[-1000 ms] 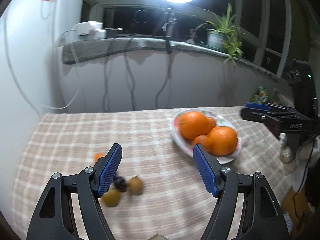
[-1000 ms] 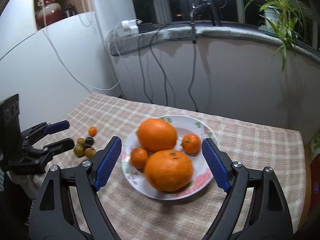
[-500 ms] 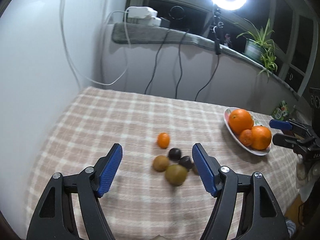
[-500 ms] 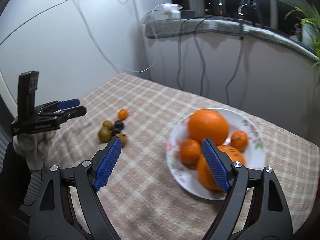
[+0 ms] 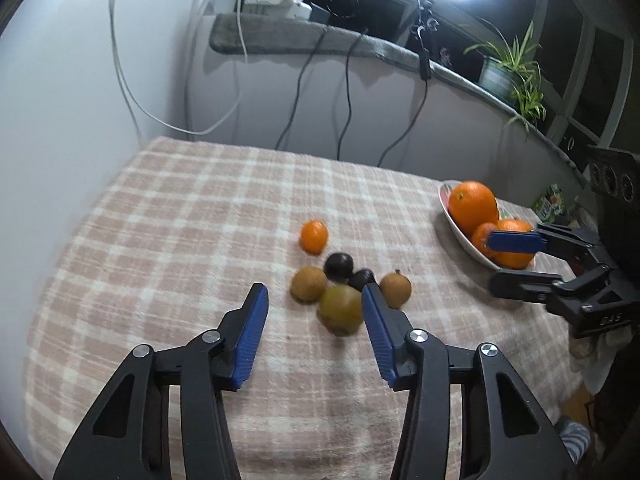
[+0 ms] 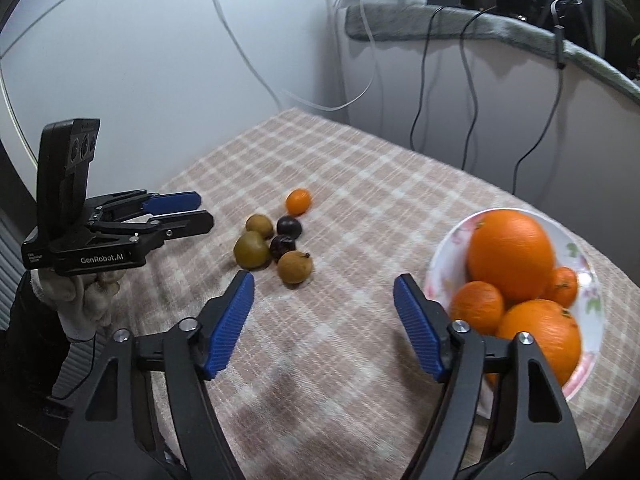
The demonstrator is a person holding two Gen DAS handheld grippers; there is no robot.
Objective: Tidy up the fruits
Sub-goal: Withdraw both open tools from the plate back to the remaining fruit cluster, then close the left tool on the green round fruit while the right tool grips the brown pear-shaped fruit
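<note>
Both hand-held grippers tilt downward, left (image 5: 314, 312) and right (image 6: 324, 304), jaws closing yet spread, gripping nothing

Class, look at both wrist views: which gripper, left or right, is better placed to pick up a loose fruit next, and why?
Probably the left gripper: its jaws, just narrowed, point at the greenish fruit close ahead. The right gripper frames bare cloth beside the plate.
</note>
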